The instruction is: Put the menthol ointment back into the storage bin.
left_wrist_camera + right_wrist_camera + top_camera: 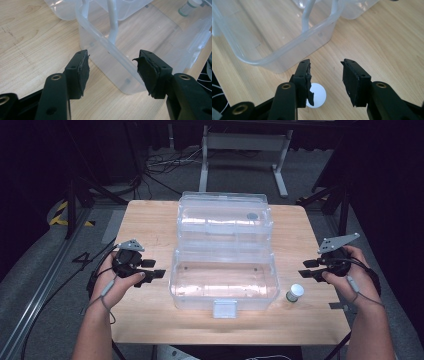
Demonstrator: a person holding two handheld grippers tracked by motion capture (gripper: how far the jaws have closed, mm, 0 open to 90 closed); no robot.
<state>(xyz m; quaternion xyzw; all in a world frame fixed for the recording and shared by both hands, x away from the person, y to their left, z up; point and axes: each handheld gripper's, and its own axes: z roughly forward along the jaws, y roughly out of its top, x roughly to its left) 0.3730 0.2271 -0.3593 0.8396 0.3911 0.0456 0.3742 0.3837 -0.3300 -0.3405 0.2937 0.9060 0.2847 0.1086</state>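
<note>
The right gripper [325, 75] hangs above the small white-capped bottle [294, 293], its jaws partly open and holding nothing. The bottle stands on the desk [150, 220] just beside the open clear plastic box [223, 279]. The left gripper [111, 68] is wide open and empty.

Open bin [223, 279] between claws; bare tabletop [150, 222] around.

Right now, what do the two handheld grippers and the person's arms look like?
Both are black two-jaw tools. The left gripper and right gripper each carry a grey three-cornered plate on top. Their square-ended jaws bear screw holes and frayed black pads, with brass-ringed pivots behind. A thin grey cable trails along each wrist. The forearms are bare, without sleeves.
</note>
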